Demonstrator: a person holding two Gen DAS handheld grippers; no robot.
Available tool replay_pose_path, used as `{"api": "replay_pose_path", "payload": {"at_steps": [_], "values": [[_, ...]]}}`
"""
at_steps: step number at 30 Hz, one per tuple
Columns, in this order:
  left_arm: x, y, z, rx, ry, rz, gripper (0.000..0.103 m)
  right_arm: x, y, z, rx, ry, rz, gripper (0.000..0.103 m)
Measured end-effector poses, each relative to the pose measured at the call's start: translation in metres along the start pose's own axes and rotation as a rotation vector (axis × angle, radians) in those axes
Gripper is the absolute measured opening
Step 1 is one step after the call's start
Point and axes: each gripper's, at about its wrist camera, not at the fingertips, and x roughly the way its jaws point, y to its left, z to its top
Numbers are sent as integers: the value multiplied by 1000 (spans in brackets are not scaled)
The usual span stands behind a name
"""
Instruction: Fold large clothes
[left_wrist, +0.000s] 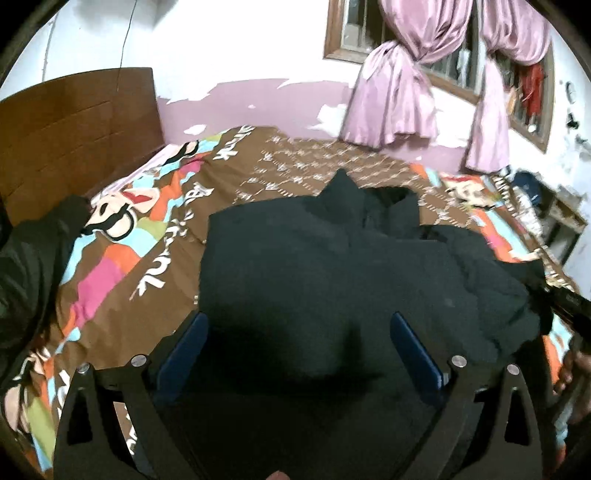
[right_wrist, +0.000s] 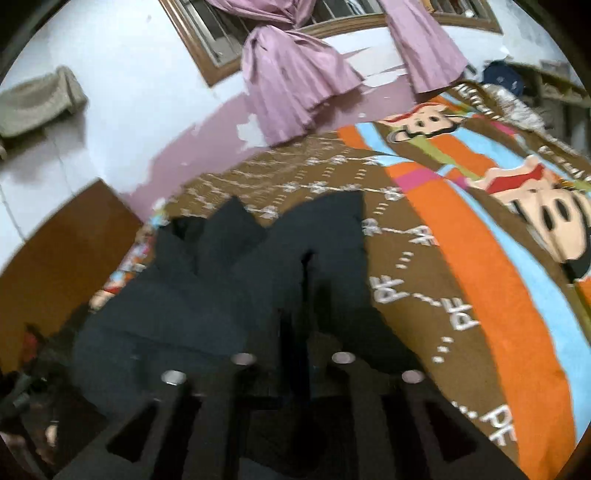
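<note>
A large black garment lies spread on the bed's patterned blanket, with its collar at the far end. My left gripper is open, its blue-padded fingers wide apart just above the garment's near part. In the right wrist view the same black garment lies under my right gripper, whose dark fingers stand close together. A fold of black cloth seems pinched between them, though the dark blur hides the contact.
A wooden headboard stands at the bed's left end. Another dark garment lies at the left edge. Pink curtains hang by a window on the far wall. The other gripper's dark body shows at the right edge.
</note>
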Motion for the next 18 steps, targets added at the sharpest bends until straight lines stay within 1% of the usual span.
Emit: {"api": "replay_pose_path", "payload": {"at_steps": [1, 2, 3, 5, 6, 7, 8, 10, 12, 13, 15, 16, 18], "values": [[7, 4, 1, -7, 22, 15, 96, -4, -1, 1, -20, -30, -40, 46], [15, 10, 1, -23, 48, 22, 96, -8, 1, 2, -37, -57, -59, 62], [20, 16, 2, -41, 55, 18, 96, -12, 5, 4, -65, -88, -70, 67], [24, 25, 4, -78, 28, 6, 96, -14, 19, 8, -141, -116, -81, 69], [24, 27, 7, -75, 20, 13, 96, -13, 28, 9, -184, -118, -71, 69], [26, 26, 9, -66, 12, 30, 96, -11, 35, 9, -213, -111, -52, 73], [30, 23, 12, -47, 7, 37, 96, -5, 45, 8, -245, -92, -23, 76], [38, 16, 17, -10, 11, 25, 96, 11, 59, 3, -283, -31, 42, 77], [49, 6, 18, 34, 32, 25, 96, 31, 68, -5, -300, 34, 82, 77], [56, 2, 17, 54, 45, 25, 96, 42, 71, -11, -313, 71, 79, 77], [66, -4, 9, 88, 54, 38, 96, 61, 75, -24, -355, 119, 52, 82], [69, -6, 4, 107, 46, 53, 96, 69, 77, -32, -382, 130, 38, 84], [74, -8, -6, 126, 34, 78, 97, 77, 78, -41, -412, 129, 15, 85]]}}
